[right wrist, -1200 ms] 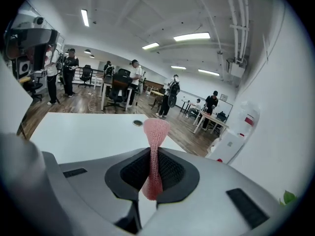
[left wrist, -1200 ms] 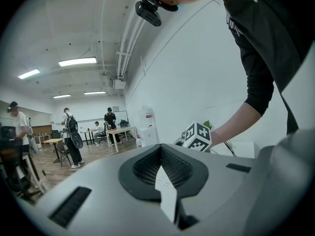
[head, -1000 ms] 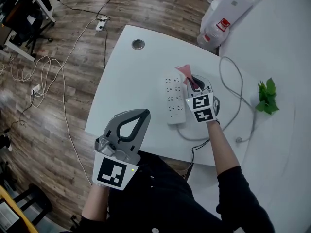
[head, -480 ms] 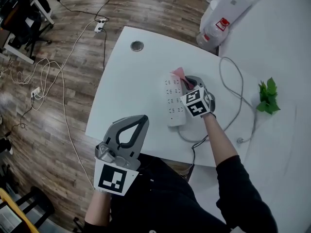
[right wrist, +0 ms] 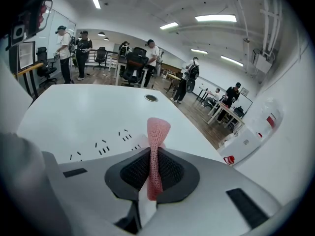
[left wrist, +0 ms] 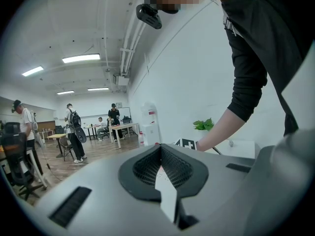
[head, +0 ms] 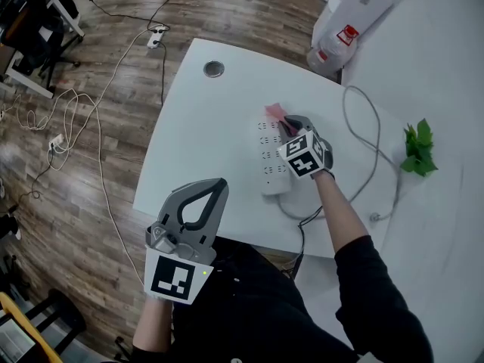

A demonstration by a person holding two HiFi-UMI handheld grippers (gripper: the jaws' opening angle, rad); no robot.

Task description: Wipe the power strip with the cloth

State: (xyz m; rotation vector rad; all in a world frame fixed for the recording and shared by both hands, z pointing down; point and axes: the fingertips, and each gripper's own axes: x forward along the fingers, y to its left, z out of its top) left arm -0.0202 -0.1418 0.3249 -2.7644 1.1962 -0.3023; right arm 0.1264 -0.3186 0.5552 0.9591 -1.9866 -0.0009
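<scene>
**One camera overhead, two riding the claws**

The head view looks steeply down on the white desk (head: pixel 204 131) from well above. The right claw (right wrist: pixel 153 149) view skims low across that same desk toward the room. The left claw (left wrist: pixel 161 146) view faces level and catches the other claw's marker cube (left wrist: pixel 186 143) at centre.

Cable (head: pixel 345 106) loops right of power strip (head: pixel 271 171); left open.

The cloth (right wrist: pixel 157 134) at the frame's centre is pink, with a fine, rough knitted weave. The right hand-held gripper (right wrist: pixel 153 154) is matt grey plastic; its pads (right wrist: pixel 132 171) are black and ribbed. The power strip (head: pixel 271 165) is smooth white plastic. The counter (head: pixel 197 142) is plain matt white. The floor (head: pixel 91 127), at left, is wood-look planking with a faint sheen.
</scene>
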